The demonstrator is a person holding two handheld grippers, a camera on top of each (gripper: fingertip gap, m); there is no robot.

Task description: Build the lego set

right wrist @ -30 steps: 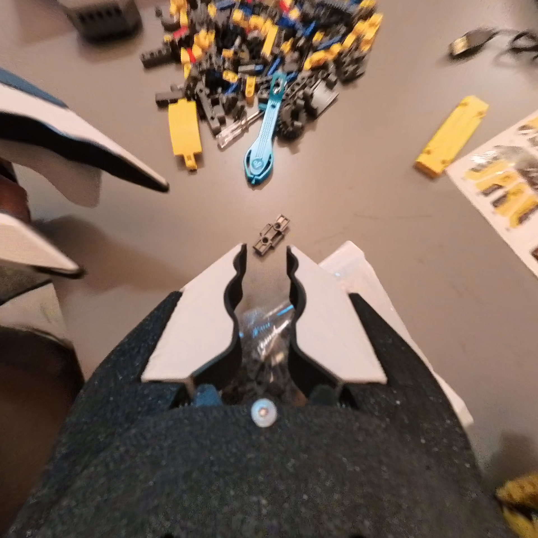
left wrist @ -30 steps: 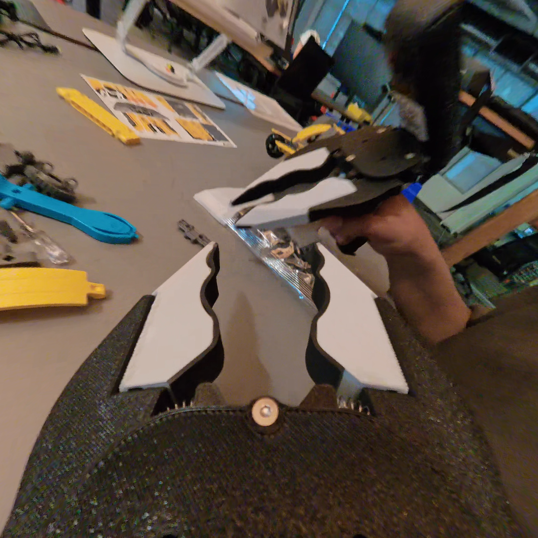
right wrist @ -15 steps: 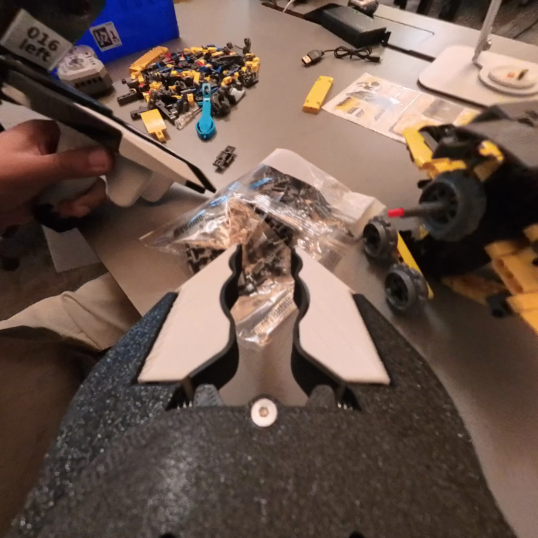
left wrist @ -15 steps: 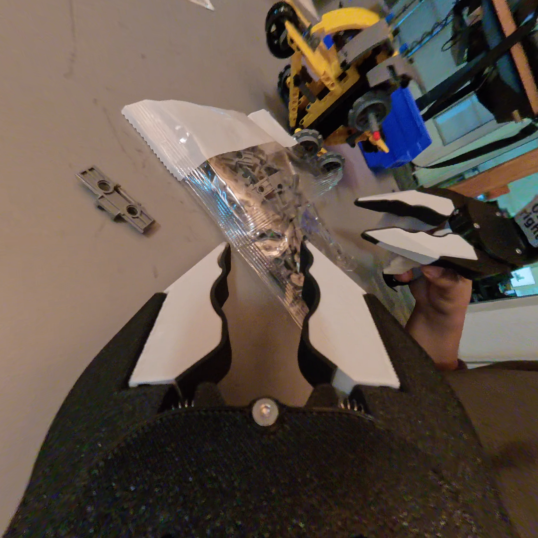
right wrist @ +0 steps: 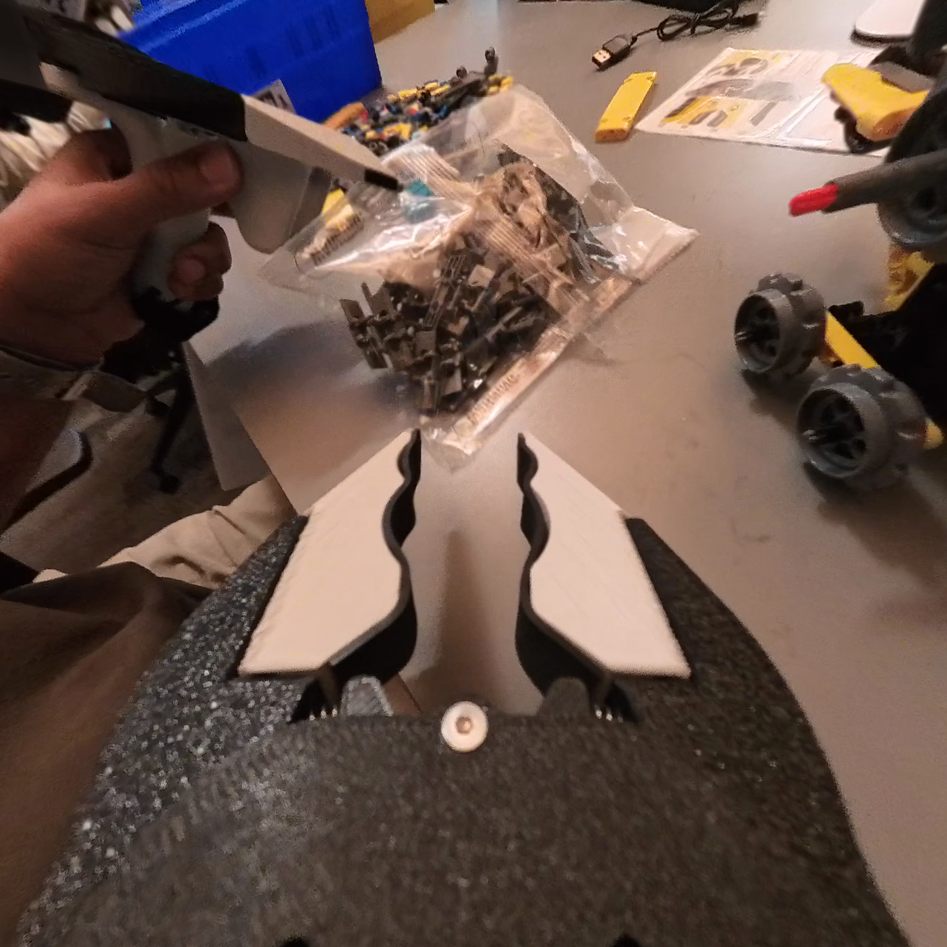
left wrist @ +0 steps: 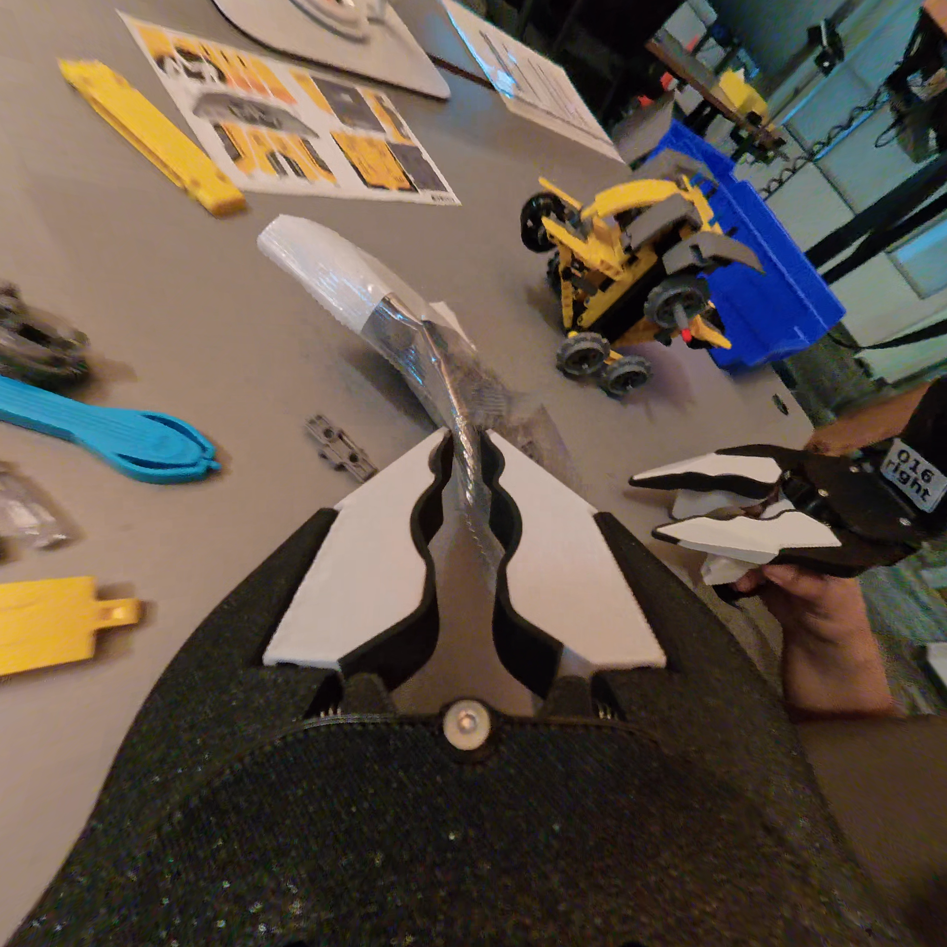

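Observation:
A clear plastic bag of small dark building pieces lies partly lifted off the grey table. My left gripper is shut on the bag's crimped edge, and both pads press on the film. The right wrist view shows the left gripper pinching the bag's upper edge, with the pieces sagging at the lower end. My right gripper is open. The bag's lower corner reaches just between its fingertips and neither pad presses on it. The right gripper also shows in the left wrist view, off to the right.
A yellow and grey wheeled model stands right of the bag, before a blue bin. A printed sheet, a long yellow piece, a blue tool and a small grey piece lie to the left. Loose bricks lie beyond. Some 15 centimeters of space lies between my two pairs of fingers.
My left gripper's jaws closed on the bag's edge and raised it. My right gripper opened wider, let the bag go and drew back from it.

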